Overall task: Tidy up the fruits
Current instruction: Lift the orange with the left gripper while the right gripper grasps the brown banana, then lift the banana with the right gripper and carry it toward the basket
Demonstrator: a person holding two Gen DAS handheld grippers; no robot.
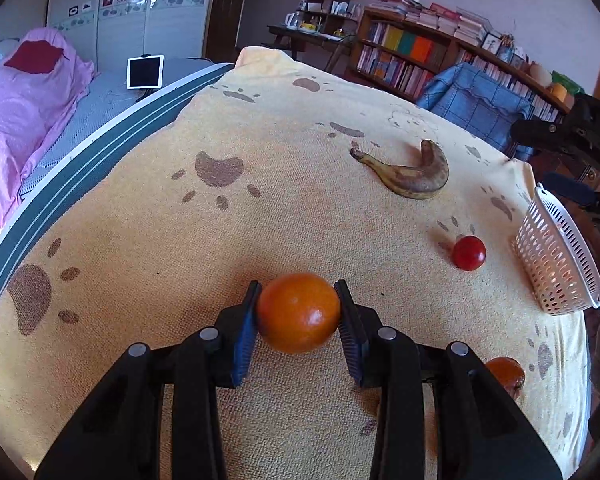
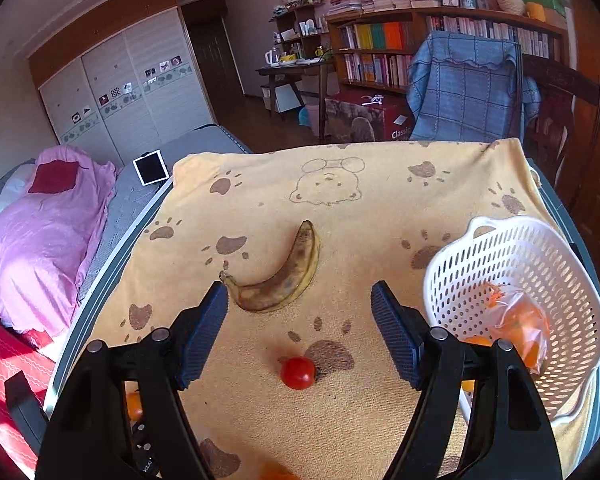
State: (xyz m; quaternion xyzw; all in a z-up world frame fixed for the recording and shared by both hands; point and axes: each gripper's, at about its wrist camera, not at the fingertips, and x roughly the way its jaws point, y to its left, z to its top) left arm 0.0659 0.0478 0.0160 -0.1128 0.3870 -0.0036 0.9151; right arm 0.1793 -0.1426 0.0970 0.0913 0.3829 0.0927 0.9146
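My left gripper (image 1: 298, 298) is shut on an orange (image 1: 299, 313); both blue pads press its sides, just above the yellow towel (image 1: 260, 208). A browned banana (image 1: 410, 174) lies farther right, a small red tomato (image 1: 468, 253) beyond it, and the white basket (image 1: 556, 264) stands at the right edge. Another orange fruit (image 1: 506, 374) peeks out behind the right finger. My right gripper (image 2: 300, 300) stands open over the towel, with nothing between its fingers. The banana (image 2: 278, 276) lies just ahead of it and the tomato (image 2: 298, 373) below. The basket (image 2: 512, 248) to the right holds a bagged orange fruit (image 2: 520, 322).
The towel (image 2: 340, 208) covers a round table beside a bed with a pink cover (image 2: 40, 240). A tablet (image 2: 151, 167) stands at the table's far left edge. A chair draped in blue cloth (image 2: 464, 88) and bookshelves (image 2: 380, 48) stand beyond. Orange bits (image 2: 134, 404) show at the lower edge.
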